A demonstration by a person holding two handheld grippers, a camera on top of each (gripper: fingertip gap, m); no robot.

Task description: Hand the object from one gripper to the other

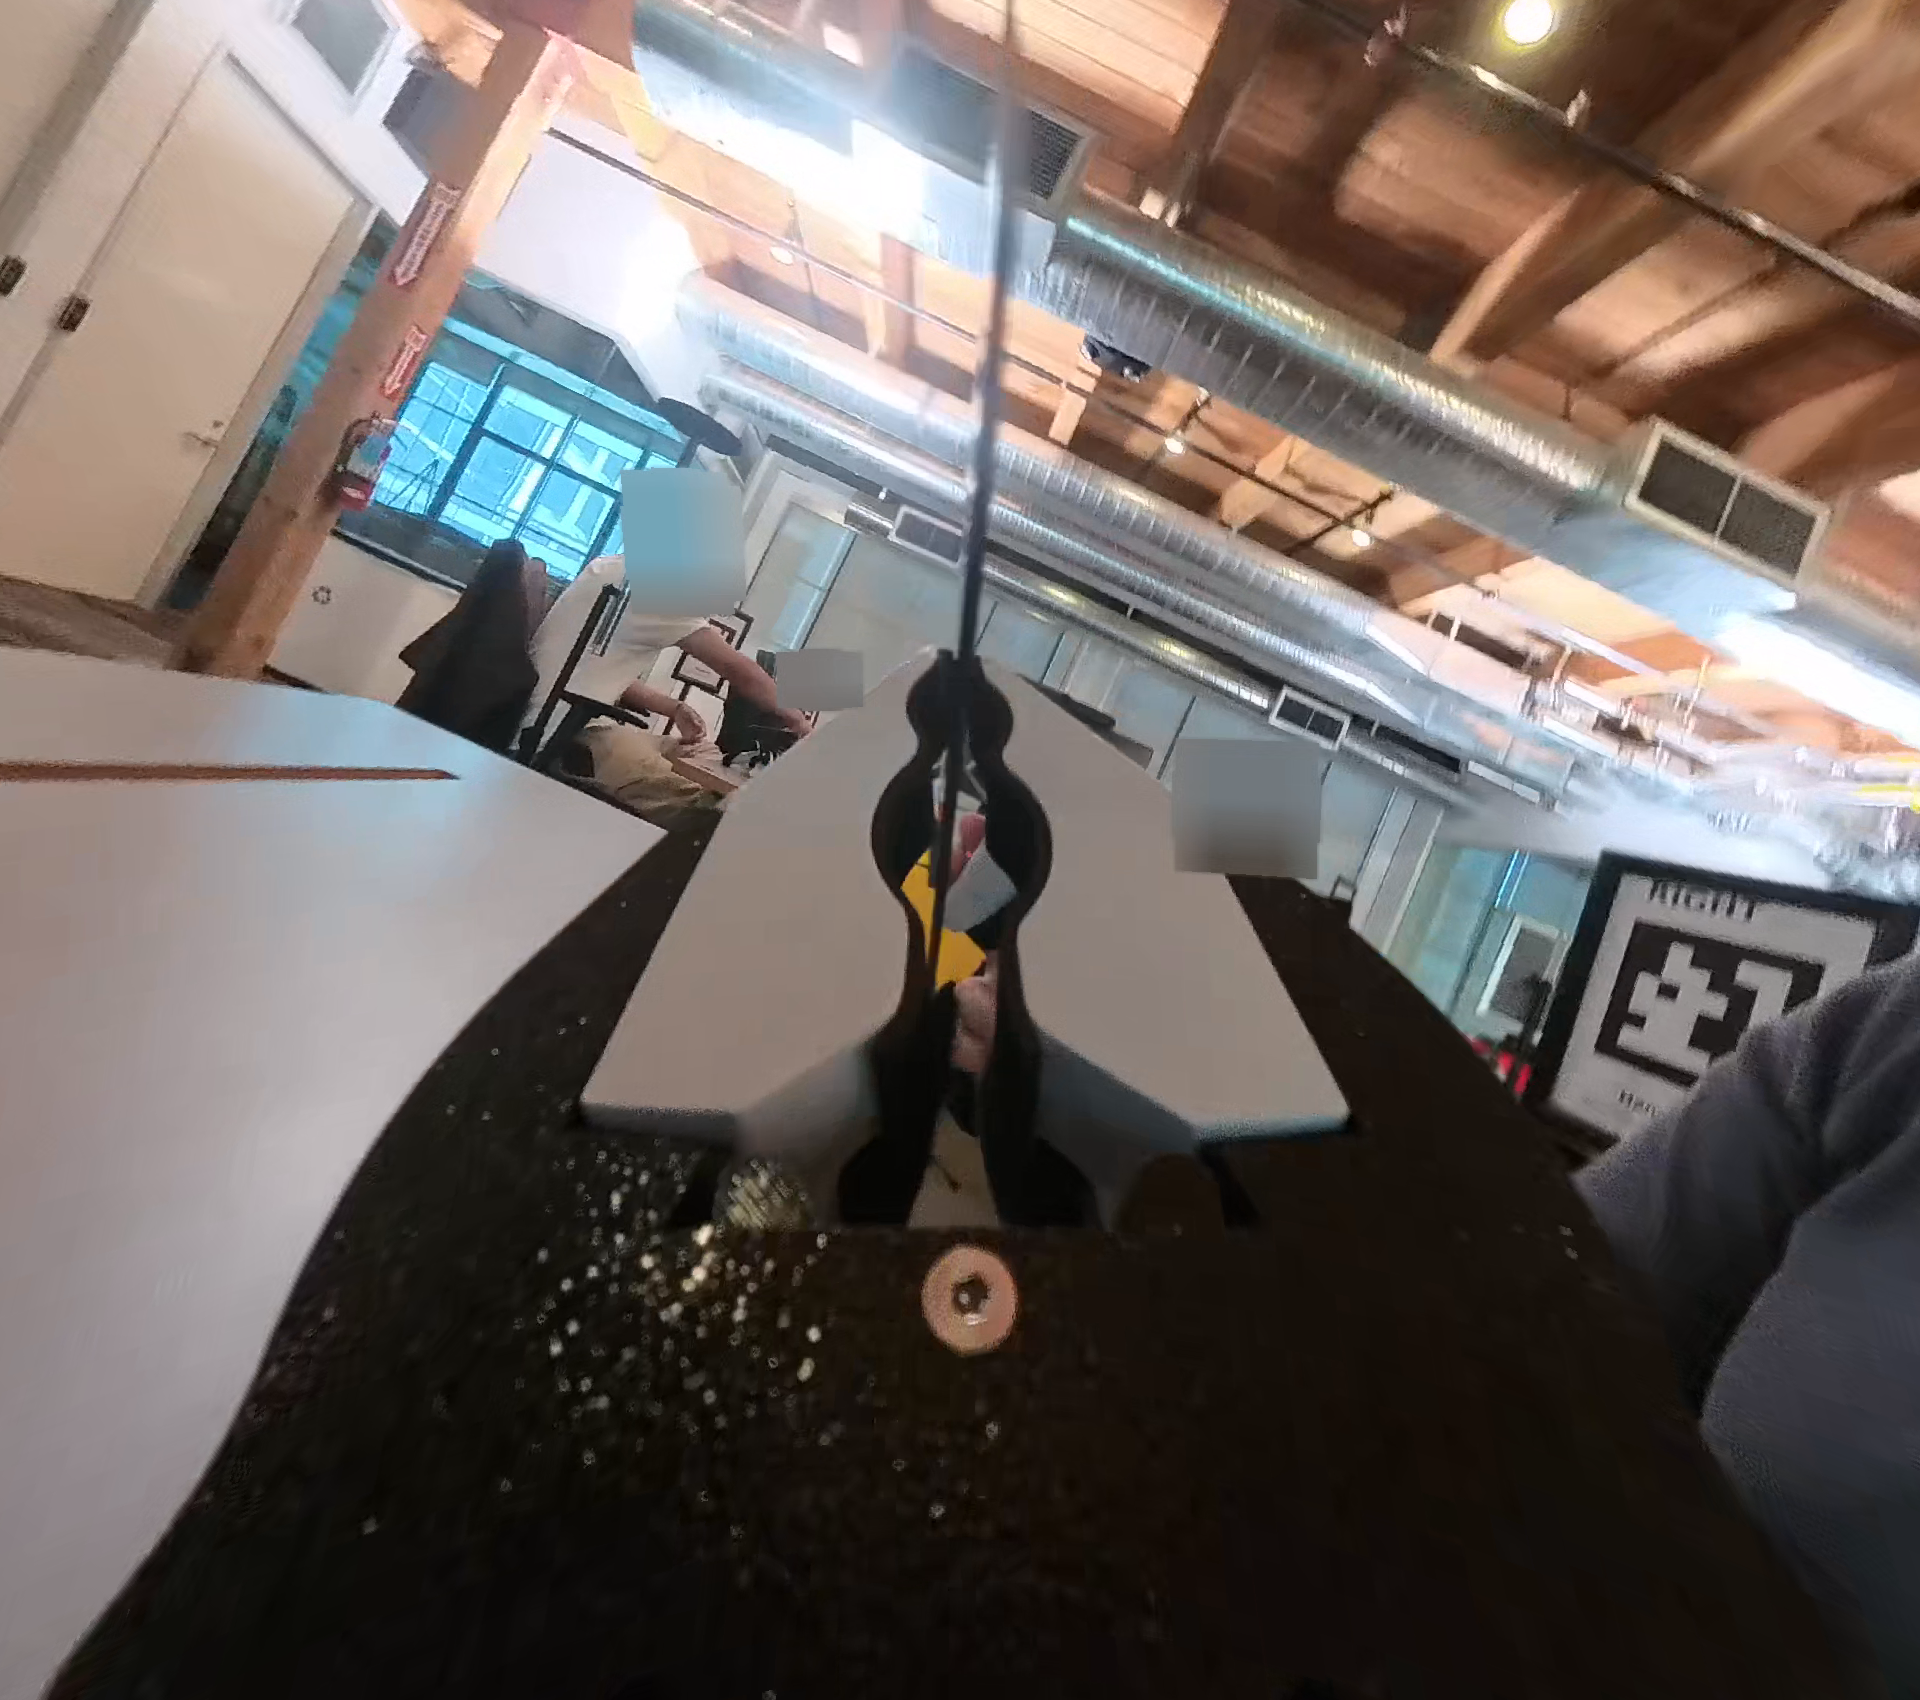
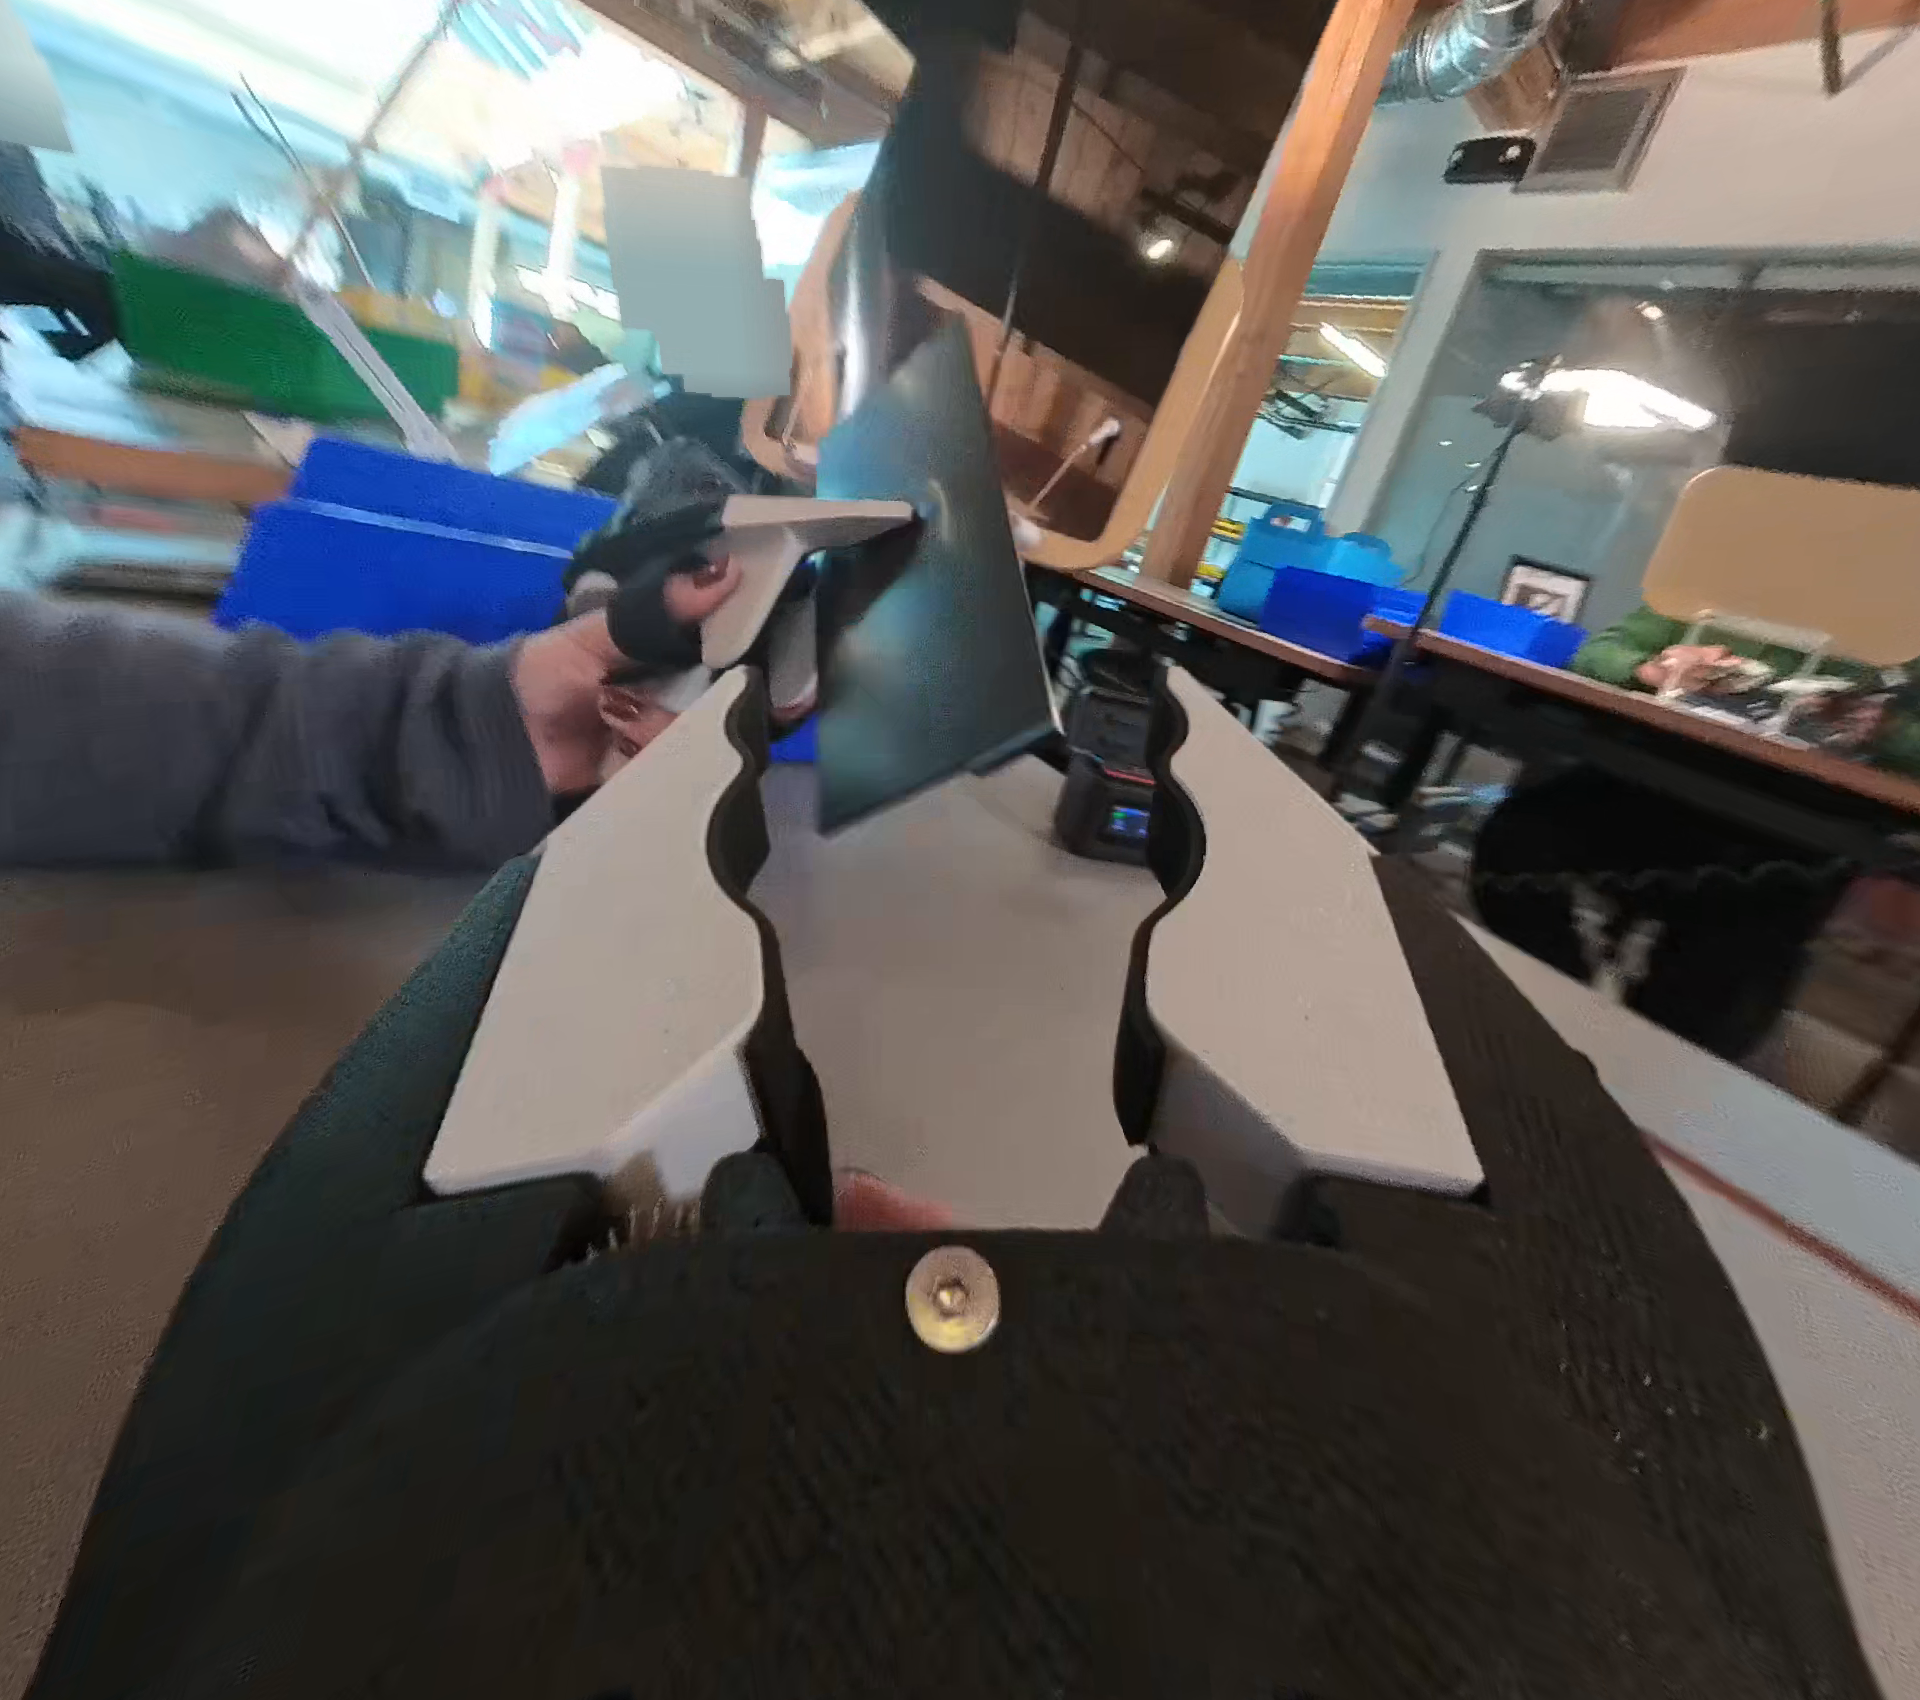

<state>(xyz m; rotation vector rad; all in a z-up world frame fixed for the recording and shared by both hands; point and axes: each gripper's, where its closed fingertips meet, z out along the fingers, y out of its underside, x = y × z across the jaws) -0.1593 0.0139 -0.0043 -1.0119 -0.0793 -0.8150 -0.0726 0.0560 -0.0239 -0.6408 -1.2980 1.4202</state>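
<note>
The left tongs [image 1: 961, 694] are clamping a thin dark sheet [image 2: 925, 570], holding it edge-on in the air above the tabletop [image 2: 935, 944]. The right tongs [image 2: 956, 736] are standing wide apart just beside the sheet's lower edge, not touching it. Judging by this, the handover is only half done: the right grasp and left release are remaining.

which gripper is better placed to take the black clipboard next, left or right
Right. The left gripper is already shut on the black clipboard, holding it up, while the right gripper is open, empty, with the board's lower edge just beyond its fingertips.
</note>
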